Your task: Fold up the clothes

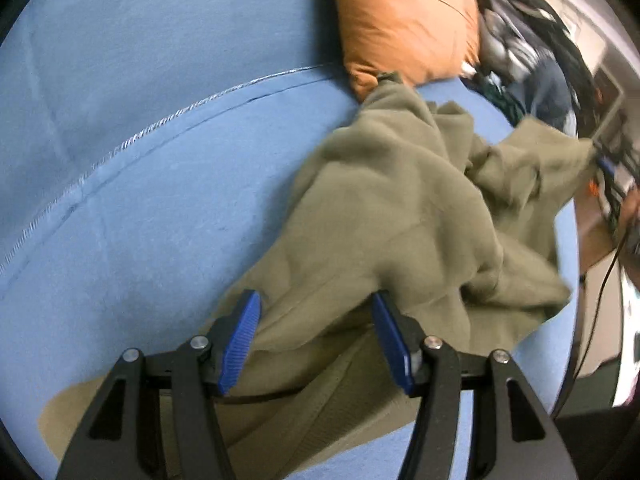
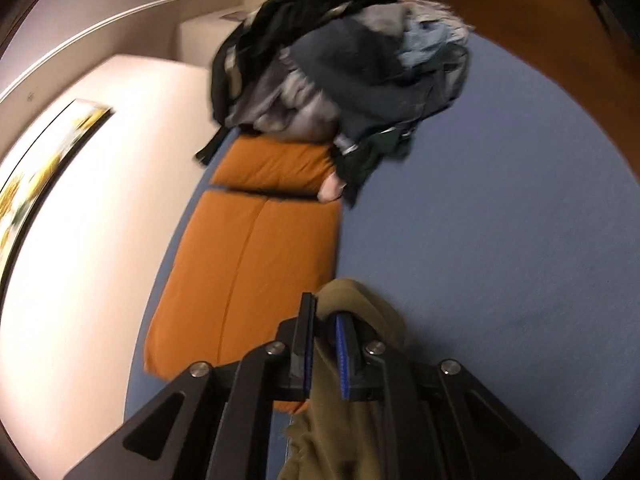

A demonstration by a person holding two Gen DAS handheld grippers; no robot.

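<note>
Between the wide-apart fingers of the left tool [image 1: 316, 344] a hem of the olive garment [image 1: 400, 208] is straddled but not gripped. Its length is seen running away to the right over the blue bed [image 1: 140, 200], towards the right tool [image 2: 324, 344], which is clamped on the far end near the orange pillow [image 2: 256, 256].

Orange pillows [image 2: 256, 264], blue sheet [image 1: 160, 200], framed picture [image 2: 44, 172]
</note>
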